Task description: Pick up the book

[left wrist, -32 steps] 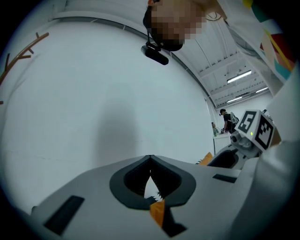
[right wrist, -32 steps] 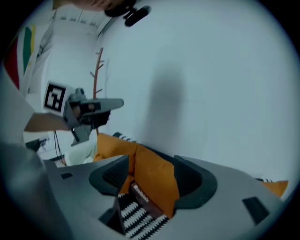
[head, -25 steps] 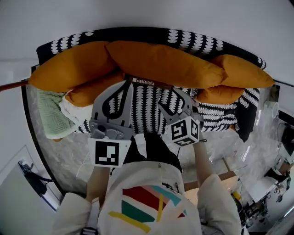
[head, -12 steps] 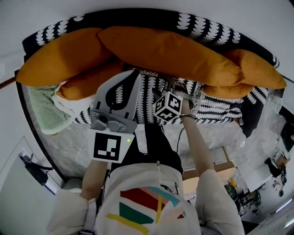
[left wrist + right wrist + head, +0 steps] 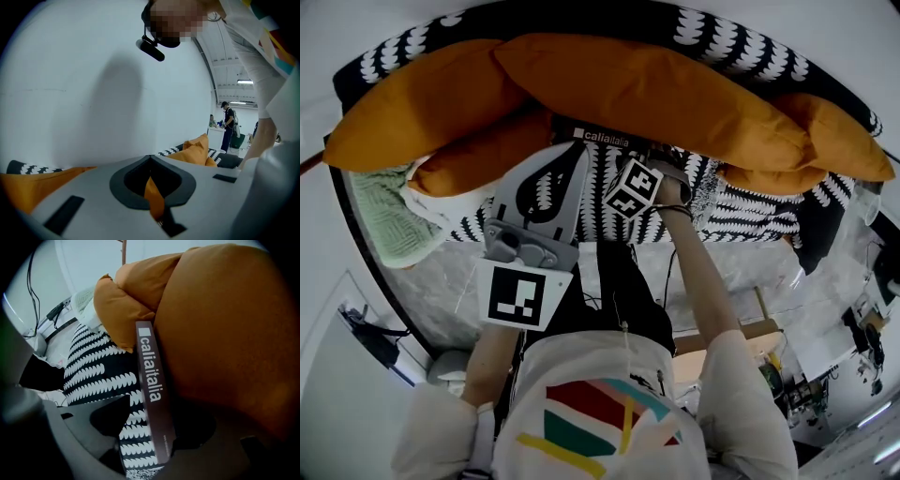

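Observation:
The book (image 5: 602, 139) lies at the back of the black-and-white patterned sofa seat (image 5: 600, 202), its dark spine with white lettering facing out from under the orange cushions (image 5: 647, 89). My right gripper (image 5: 654, 161) reaches to the spine's right end. In the right gripper view the spine (image 5: 151, 376) runs between the jaws of this gripper (image 5: 159, 427); one jaw lies against the cushion side, and seat pattern shows between the other jaw and the spine. My left gripper (image 5: 579, 150) hovers over the seat left of the book, shut and empty (image 5: 152, 187).
A green knitted blanket (image 5: 389, 220) and a white cloth (image 5: 441, 214) lie at the sofa's left end. More orange cushions (image 5: 839, 141) fill the right end. A wooden table (image 5: 750, 333) stands on the marble floor at right. A person (image 5: 228, 124) stands far off.
My right gripper has moved forward across the seat to the book's spine. The left gripper has stayed about where it was, still shut.

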A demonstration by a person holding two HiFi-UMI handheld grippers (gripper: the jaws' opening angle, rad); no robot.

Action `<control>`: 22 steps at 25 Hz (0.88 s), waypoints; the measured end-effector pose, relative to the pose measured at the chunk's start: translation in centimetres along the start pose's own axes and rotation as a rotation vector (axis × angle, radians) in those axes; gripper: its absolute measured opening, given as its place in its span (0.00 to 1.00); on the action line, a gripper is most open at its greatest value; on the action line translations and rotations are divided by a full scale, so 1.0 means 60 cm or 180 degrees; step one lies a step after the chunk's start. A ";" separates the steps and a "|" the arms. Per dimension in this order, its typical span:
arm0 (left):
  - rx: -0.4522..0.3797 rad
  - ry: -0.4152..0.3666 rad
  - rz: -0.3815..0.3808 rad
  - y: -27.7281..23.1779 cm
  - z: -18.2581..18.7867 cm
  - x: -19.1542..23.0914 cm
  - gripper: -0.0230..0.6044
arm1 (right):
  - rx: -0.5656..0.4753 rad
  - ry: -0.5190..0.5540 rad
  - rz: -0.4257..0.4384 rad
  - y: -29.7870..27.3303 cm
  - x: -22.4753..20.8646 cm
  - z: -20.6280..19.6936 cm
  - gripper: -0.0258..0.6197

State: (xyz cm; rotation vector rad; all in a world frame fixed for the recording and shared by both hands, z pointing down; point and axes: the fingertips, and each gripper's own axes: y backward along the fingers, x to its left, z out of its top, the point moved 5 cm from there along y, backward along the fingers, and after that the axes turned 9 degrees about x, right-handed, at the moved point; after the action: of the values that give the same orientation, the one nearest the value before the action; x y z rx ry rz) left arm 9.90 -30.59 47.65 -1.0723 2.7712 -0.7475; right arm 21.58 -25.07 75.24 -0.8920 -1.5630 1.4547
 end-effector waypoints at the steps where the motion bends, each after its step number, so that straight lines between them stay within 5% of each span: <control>1: 0.0010 -0.0010 -0.0003 0.000 -0.002 0.000 0.03 | 0.0035 0.0043 0.0046 -0.006 0.003 -0.001 0.49; 8: 0.0065 -0.0076 0.0052 0.011 -0.016 0.009 0.03 | 0.0257 0.0312 0.0005 -0.056 0.011 -0.002 0.32; 17: 0.0090 -0.0055 0.0107 0.031 -0.032 0.001 0.03 | 0.0321 0.0387 0.0136 -0.083 0.021 -0.003 0.29; 22: 0.0017 -0.0133 0.0153 0.055 -0.012 0.000 0.03 | 0.0220 0.0078 0.0199 -0.045 0.017 -0.006 0.28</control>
State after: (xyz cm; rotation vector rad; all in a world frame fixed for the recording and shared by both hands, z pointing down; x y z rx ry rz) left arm 7.71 -28.17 46.74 -1.0046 2.7479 -0.7182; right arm 21.54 -24.22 78.03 -0.9218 -1.4698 1.5269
